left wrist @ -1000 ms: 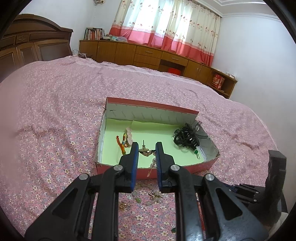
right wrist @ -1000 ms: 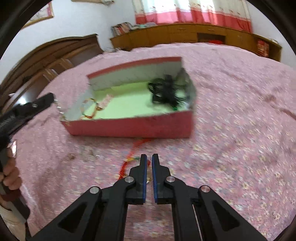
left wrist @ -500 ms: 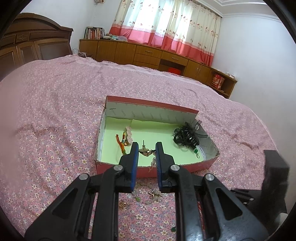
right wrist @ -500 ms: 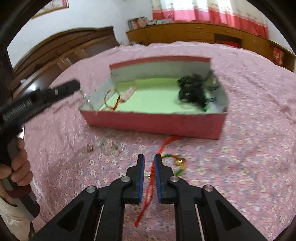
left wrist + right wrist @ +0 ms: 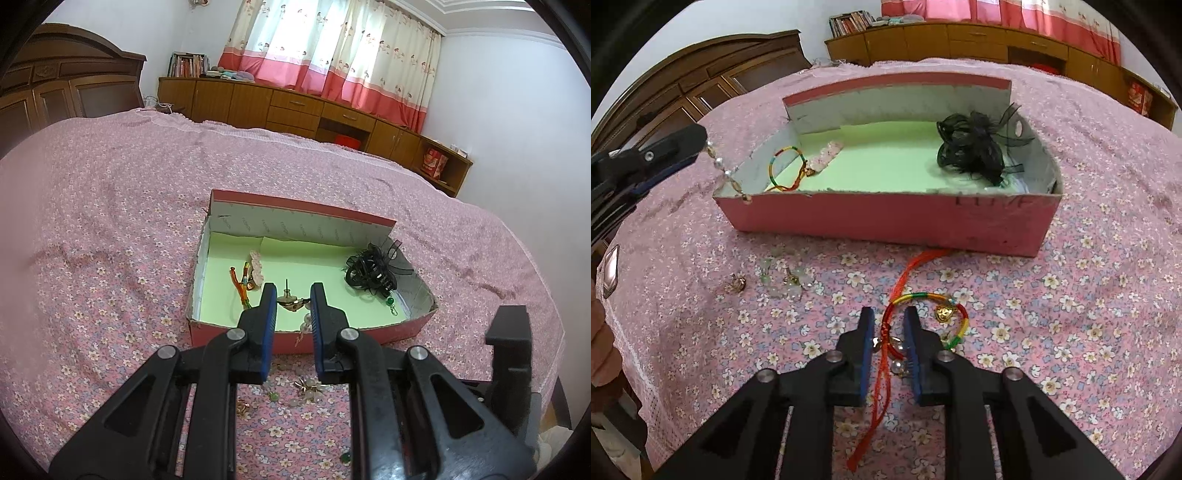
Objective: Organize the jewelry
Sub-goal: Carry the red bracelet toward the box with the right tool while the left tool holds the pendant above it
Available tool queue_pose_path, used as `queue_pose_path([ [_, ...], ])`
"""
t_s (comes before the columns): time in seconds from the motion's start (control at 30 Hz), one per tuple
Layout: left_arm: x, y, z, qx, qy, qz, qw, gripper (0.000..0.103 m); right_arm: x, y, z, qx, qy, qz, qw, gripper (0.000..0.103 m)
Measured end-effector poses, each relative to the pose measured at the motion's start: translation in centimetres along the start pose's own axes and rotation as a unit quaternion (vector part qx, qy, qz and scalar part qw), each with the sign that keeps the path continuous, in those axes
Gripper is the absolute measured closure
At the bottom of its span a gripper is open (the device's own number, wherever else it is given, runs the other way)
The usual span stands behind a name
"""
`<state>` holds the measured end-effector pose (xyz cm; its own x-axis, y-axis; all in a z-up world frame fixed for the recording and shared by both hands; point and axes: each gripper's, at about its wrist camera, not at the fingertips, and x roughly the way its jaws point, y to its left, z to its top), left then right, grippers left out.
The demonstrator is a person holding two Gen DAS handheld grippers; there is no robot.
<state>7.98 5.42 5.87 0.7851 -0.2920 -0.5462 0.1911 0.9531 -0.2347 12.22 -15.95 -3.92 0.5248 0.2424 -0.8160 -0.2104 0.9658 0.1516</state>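
A pink cardboard box [image 5: 284,338] with a green floor sits on the bed; it also shows in the right wrist view [image 5: 886,218]. My left gripper [image 5: 293,302] is shut on a gold pearl earring [image 5: 291,302], held over the box's near left corner; its pearl chain [image 5: 727,173] dangles there. My right gripper [image 5: 889,325] is open, its fingers astride a red and multicolour cord bracelet [image 5: 923,314] lying on the bed before the box. Inside the box lie a black hair piece [image 5: 975,147], a cord bracelet [image 5: 786,166] and a pink piece [image 5: 825,157].
Loose earrings and beads [image 5: 786,282] and a small gold piece [image 5: 738,283] lie on the flowered bedspread left of the right gripper. A wooden headboard [image 5: 66,85] and low cabinets [image 5: 295,107] stand beyond the bed.
My right gripper has moved forward and opened around the red cord bracelet. My left gripper has stayed over the box with the earring.
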Motion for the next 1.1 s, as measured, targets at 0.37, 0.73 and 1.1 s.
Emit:
queue_pose_path([
  [0.37, 0.3, -0.5, 0.5, 0.005, 0.001, -0.005, 1.0, 0.093, -1.3, -1.3, 0.5, 0.035, -0.034, 0.032, 0.998, 0.096],
  [0.73, -0.1, -0.4, 0.6, 0.005, -0.005, 0.004, 1.0, 0.093, -7.5, -2.9, -0.2, 0.059, -0.13, 0.08, 0.987, 0.096],
  [1.1, -0.3, -0.7, 1.5, 0.018, -0.016, 0.009, 0.9997, 0.093, -10.3, -2.5, 1.3, 0.044, -0.196, 0.066, 0.977, 0.096],
])
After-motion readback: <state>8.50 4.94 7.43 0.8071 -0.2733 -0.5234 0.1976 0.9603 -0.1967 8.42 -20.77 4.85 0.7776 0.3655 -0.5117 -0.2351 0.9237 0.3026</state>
